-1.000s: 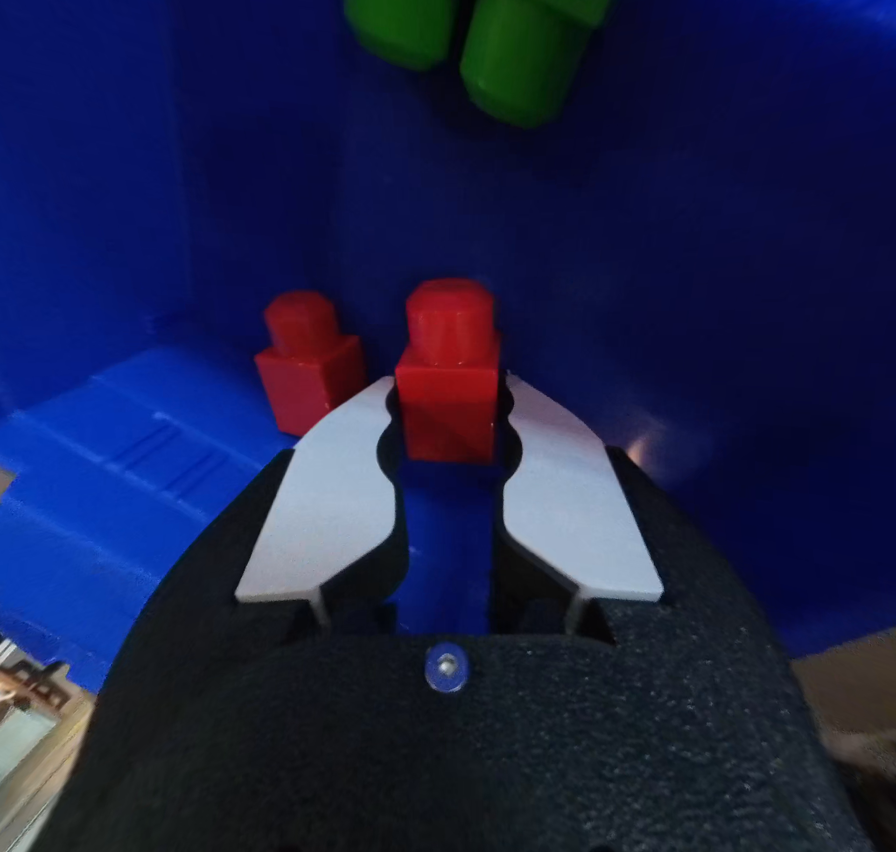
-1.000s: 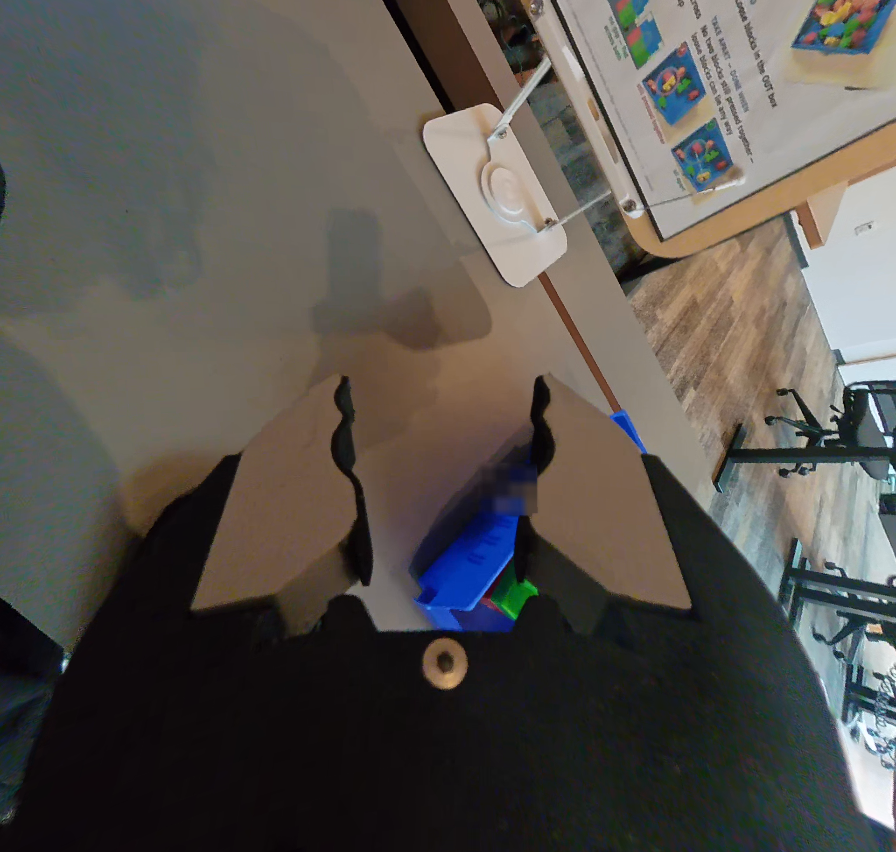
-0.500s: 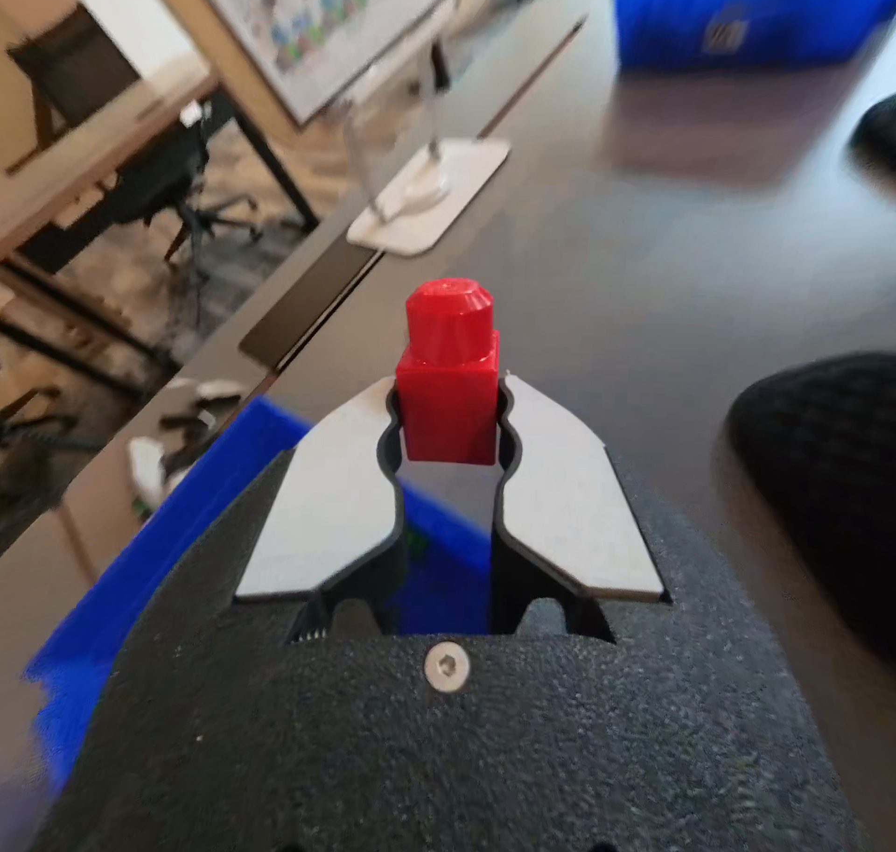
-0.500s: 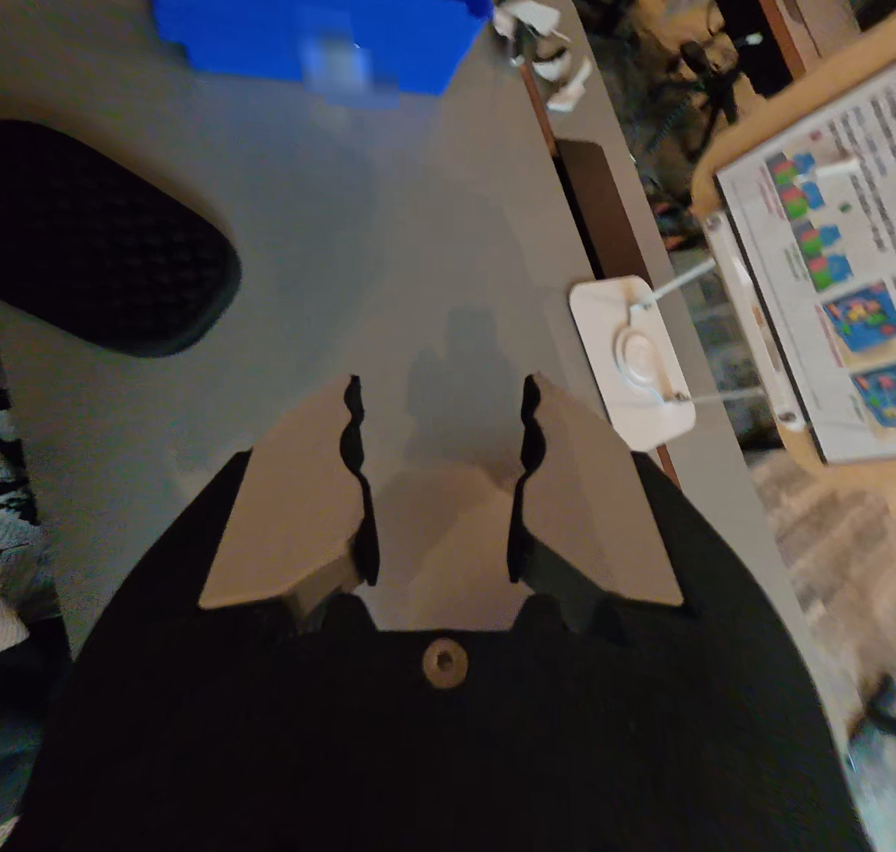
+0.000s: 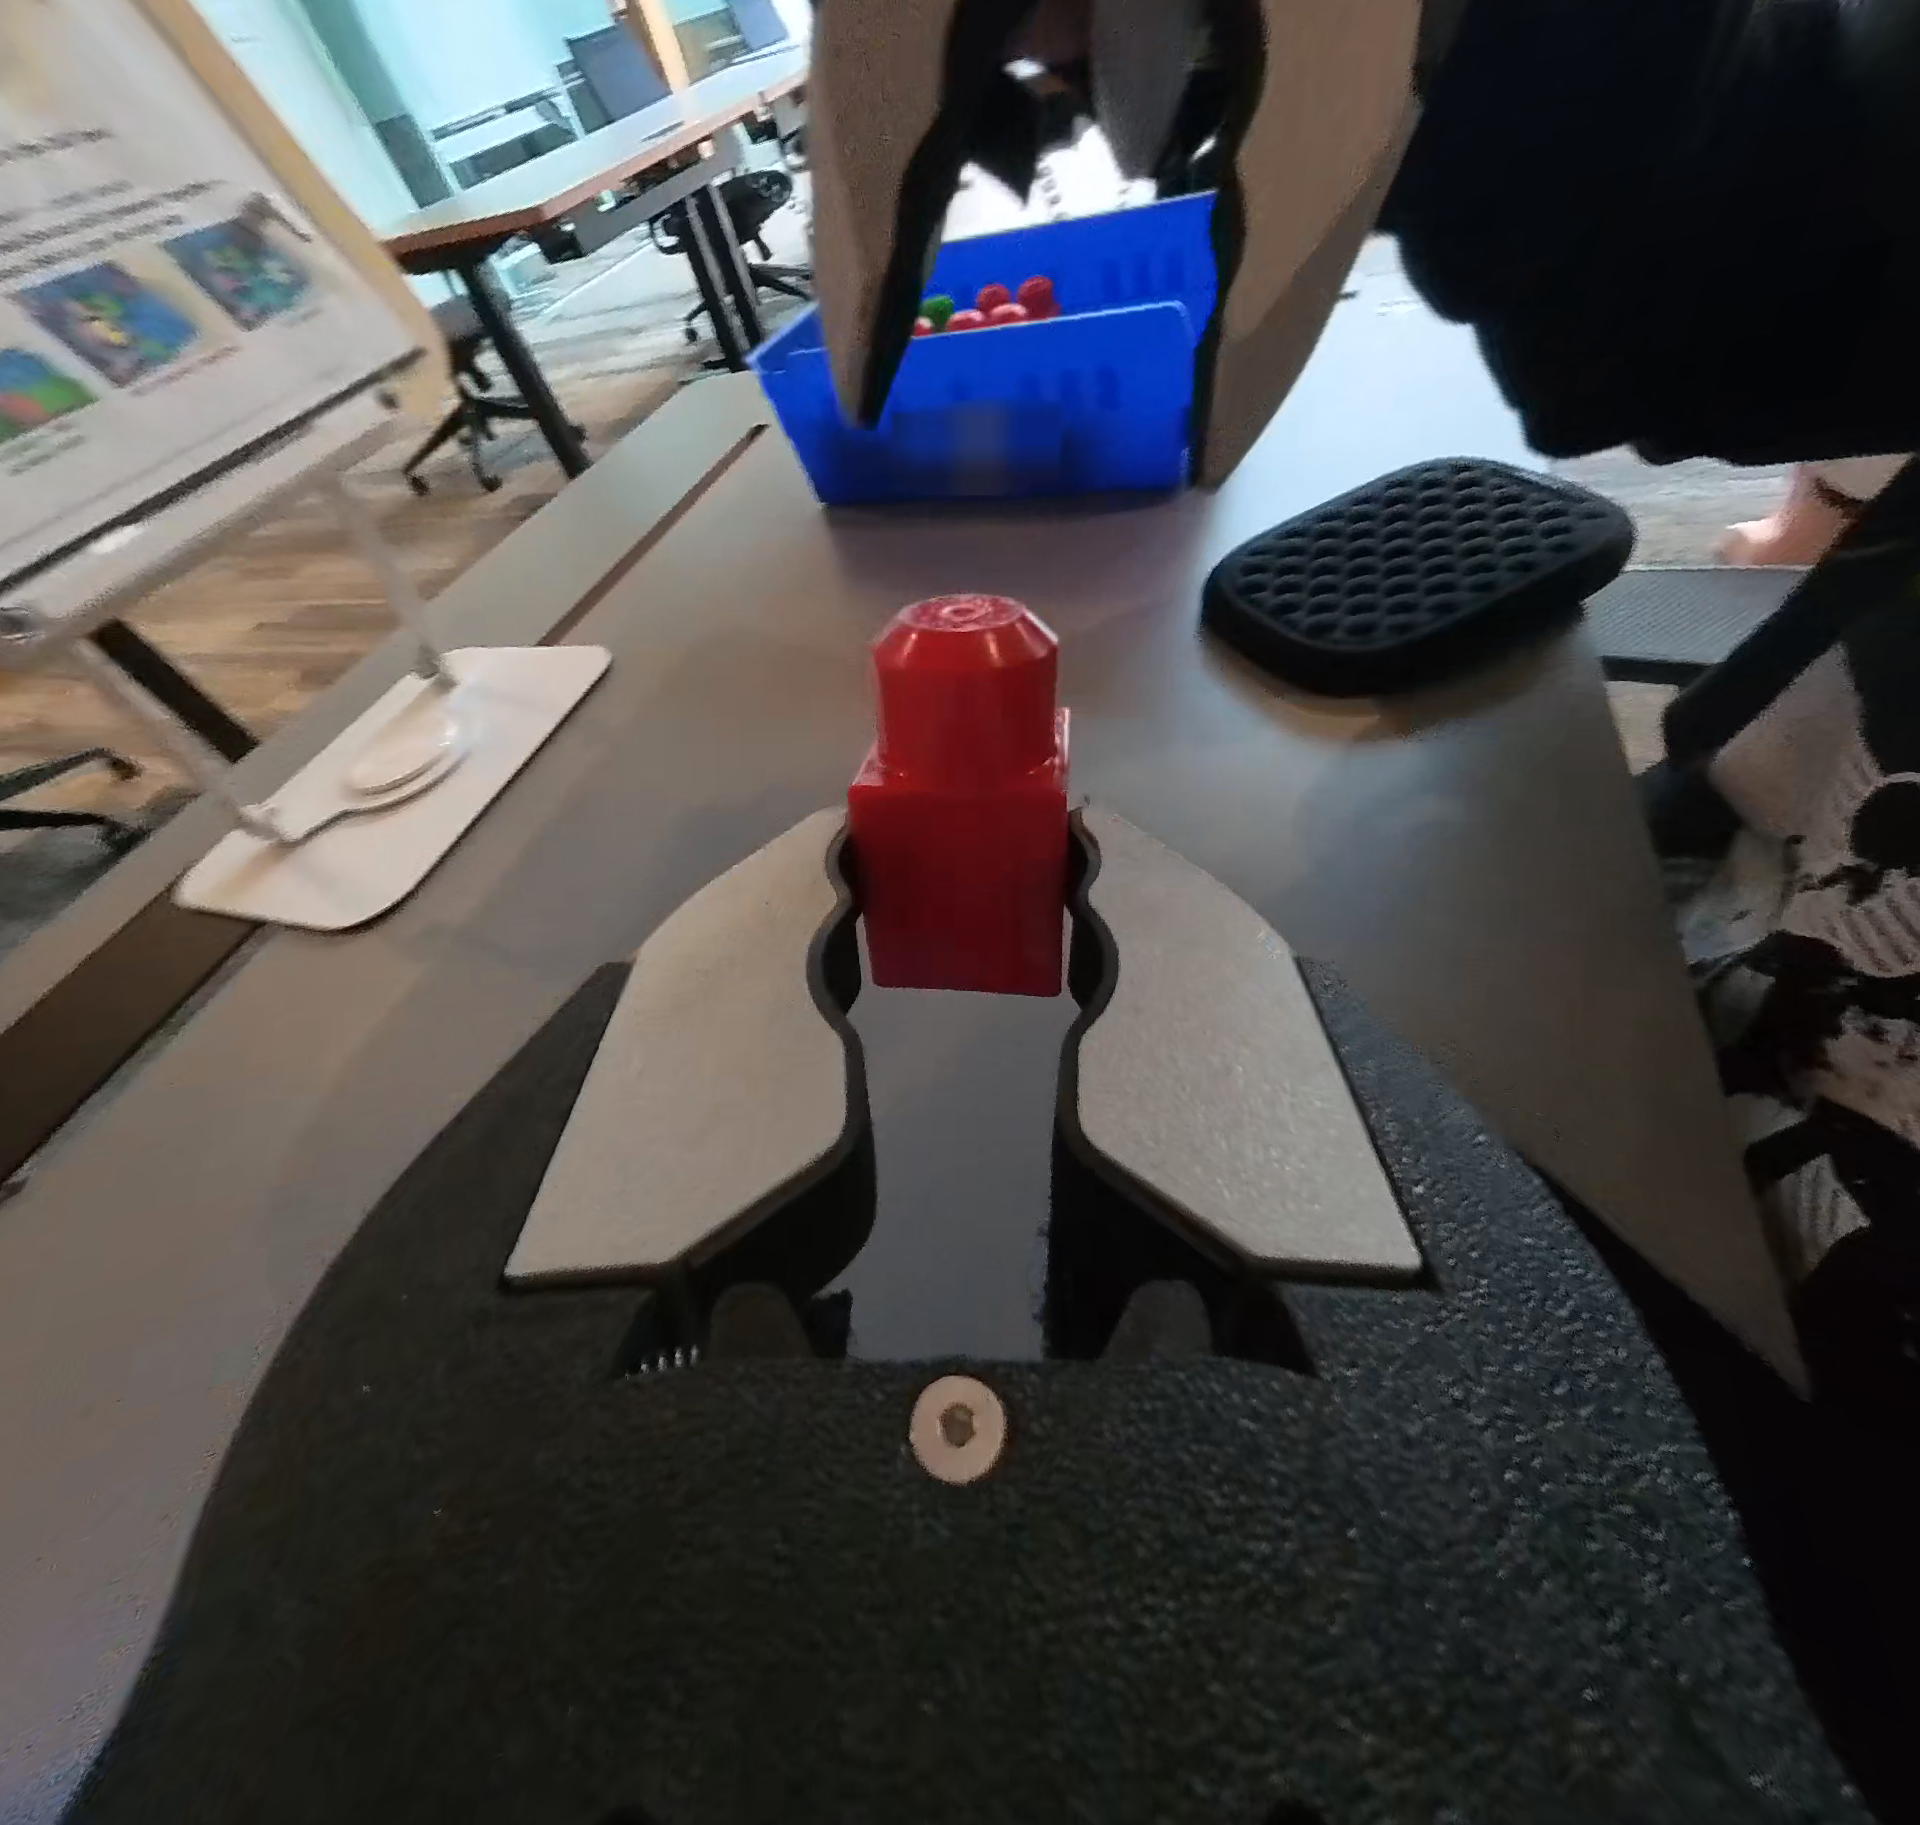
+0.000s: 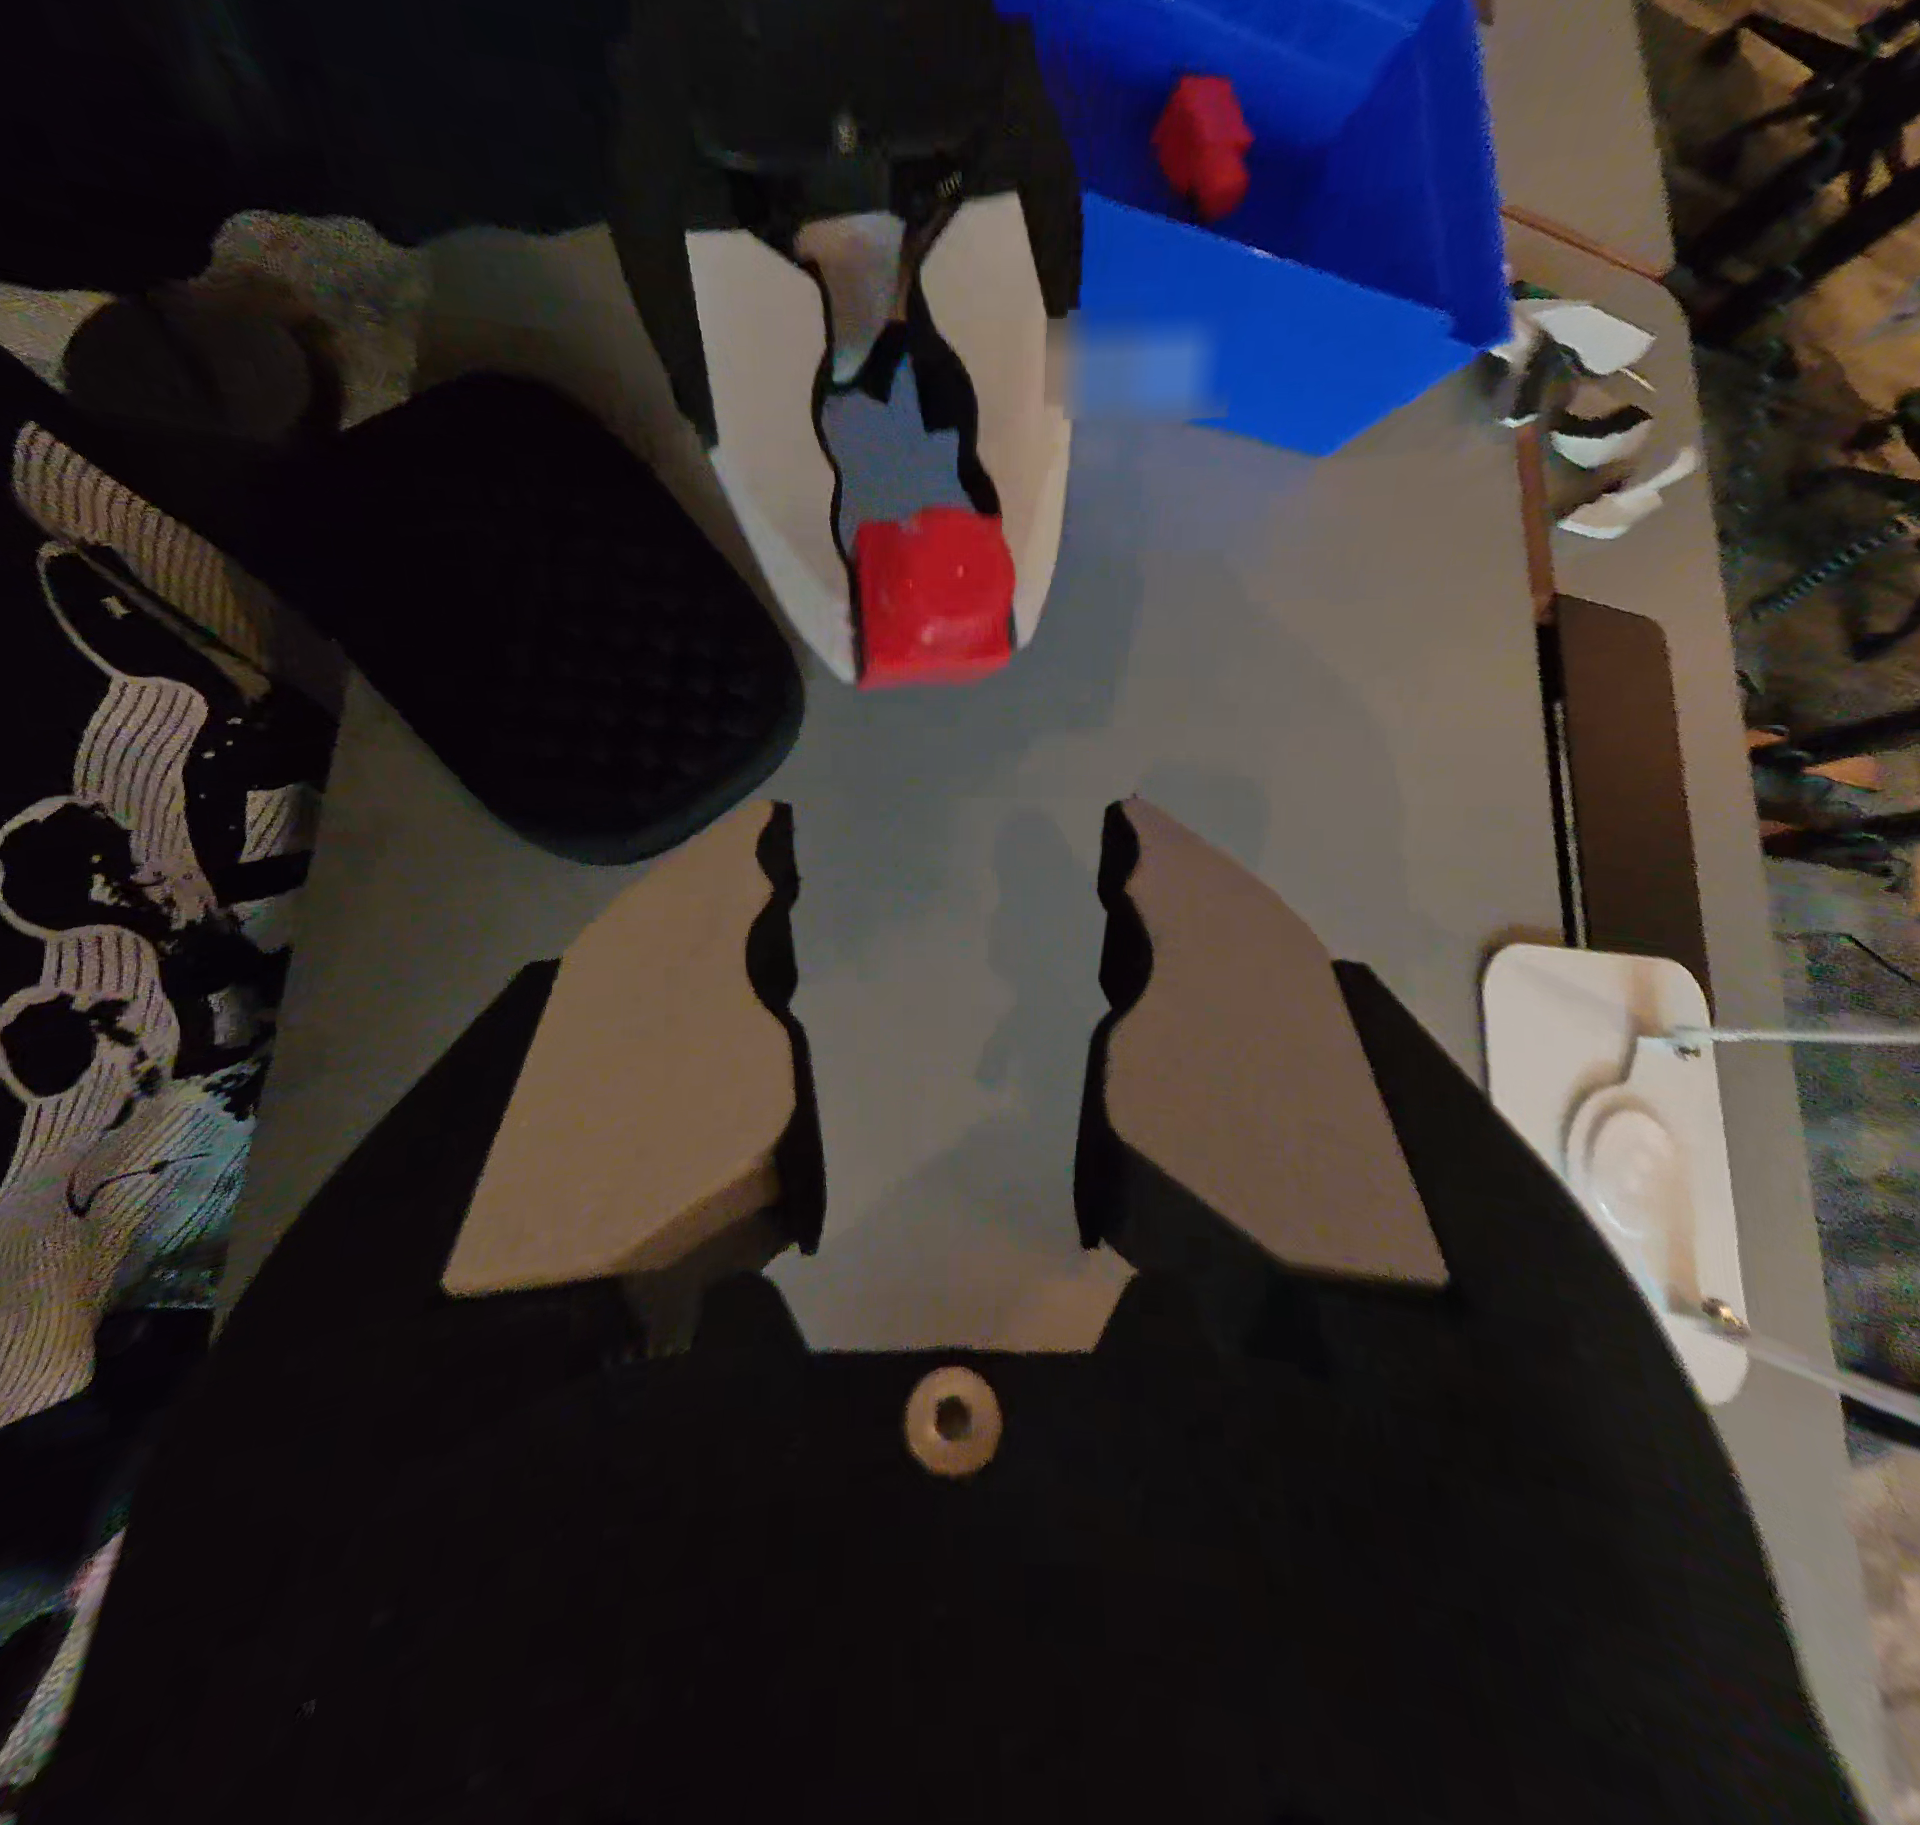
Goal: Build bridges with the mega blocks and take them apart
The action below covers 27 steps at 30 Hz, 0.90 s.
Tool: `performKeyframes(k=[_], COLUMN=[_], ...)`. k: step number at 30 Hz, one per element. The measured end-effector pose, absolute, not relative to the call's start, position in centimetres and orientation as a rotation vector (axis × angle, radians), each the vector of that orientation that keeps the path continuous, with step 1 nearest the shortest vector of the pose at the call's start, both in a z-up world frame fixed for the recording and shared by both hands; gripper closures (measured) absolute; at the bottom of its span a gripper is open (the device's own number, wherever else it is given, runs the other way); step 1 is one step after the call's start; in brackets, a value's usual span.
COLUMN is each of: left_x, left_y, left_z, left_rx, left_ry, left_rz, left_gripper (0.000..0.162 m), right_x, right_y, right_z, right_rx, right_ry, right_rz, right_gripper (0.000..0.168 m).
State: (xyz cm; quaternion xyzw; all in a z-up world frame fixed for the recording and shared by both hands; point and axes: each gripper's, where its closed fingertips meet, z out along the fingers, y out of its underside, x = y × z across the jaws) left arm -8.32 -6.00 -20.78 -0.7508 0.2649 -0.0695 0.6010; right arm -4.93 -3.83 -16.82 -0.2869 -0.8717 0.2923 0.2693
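My left gripper (image 5: 961,830) is shut on a small red single-stud block (image 5: 961,819), held upright over the dark table. The same gripper (image 6: 935,612) and block (image 6: 932,596) show from above in the right wrist view. My right gripper (image 6: 945,819) is open and empty, pointing down over the table; it hangs at the top of the left wrist view (image 5: 1029,425), beyond the red block. A blue bin (image 5: 997,404) with red and green blocks stands at the far end. Another blue bin (image 6: 1278,217) near my left gripper holds a red block (image 6: 1200,149).
A black honeycomb pad (image 5: 1413,570) lies on the table's right side. A white stand base (image 5: 384,788) holds an instruction board (image 5: 135,269) at the left edge. The table edge (image 5: 1662,996) falls away to the right, where a person's patterned clothing shows. The left gripper's tips are roughly 7 centimeters from the right gripper's.
My left gripper lifted the red block out of the blue bin and swung over the table. My right gripper turned to look down at the table and the left gripper.
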Motion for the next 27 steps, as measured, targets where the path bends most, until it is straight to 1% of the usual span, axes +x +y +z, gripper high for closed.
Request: performKeyframes(k=[5,9,14,15,18,20,23,27], left_x=[-5.6,-4.6,-4.5,-4.6,-4.9,-5.7,-7.2,-9.4], left_y=[-5.3,-4.9,-4.7,-4.6,-4.5,-4.7,-5.6,-7.5], left_z=[-22.1,-22.5,-22.9,-23.0,-23.3,-23.8,-23.8,-23.3], left_rx=[-1.736,-1.727,-1.728,-1.729,-1.729,-1.75,-1.757,-1.747], left_ry=[0.663,0.675,0.658,0.652,0.637,0.616,0.549,0.463], left_rz=[-0.227,-0.257,-0.281,-0.28,-0.245,-0.2,-0.169,-0.133], left_gripper=[0.125,0.125,0.125,0.125,0.122,0.112,0.111,0.111], right_x=[-4.9,-5.1,-5.3,-5.4,-5.5,-5.5,-5.2,-4.3], right_y=[-5.8,-6.0,-6.2,-6.2,-5.9,-5.4,-4.4,-3.3], right_z=[-18.6,-19.7,-20.1,-20.2,-20.4,-20.6,-21.7,-25.0], right_rx=[-0.711,-0.686,-0.673,-0.667,-0.665,-0.679,-0.721,-0.813], right_ry=[-2.449,-2.478,-2.495,-2.5,-2.507,-2.518,-2.558,-2.644], right_rz=[0.818,0.776,0.781,0.78,0.737,0.689,0.627,0.56], right_gripper=[0.115,0.121,0.139,0.14,0.141,0.141,0.141,0.141])
